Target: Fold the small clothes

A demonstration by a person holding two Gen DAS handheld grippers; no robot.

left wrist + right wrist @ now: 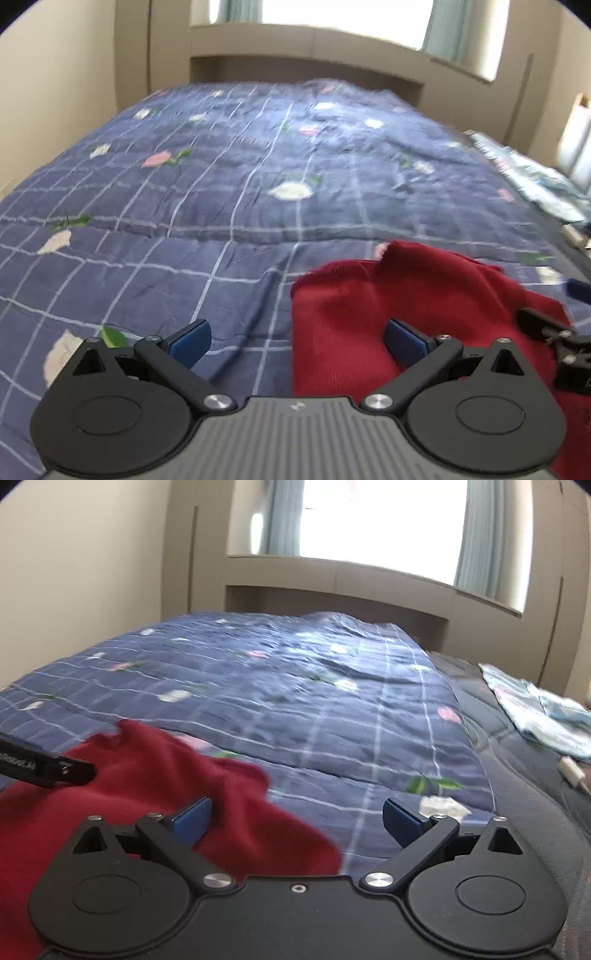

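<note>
Both the left gripper (297, 341) and right gripper (297, 821) gape wide, empty, flanking the red garment (388, 314) at lower frame, seemingly poised to pinch its edges.
</note>
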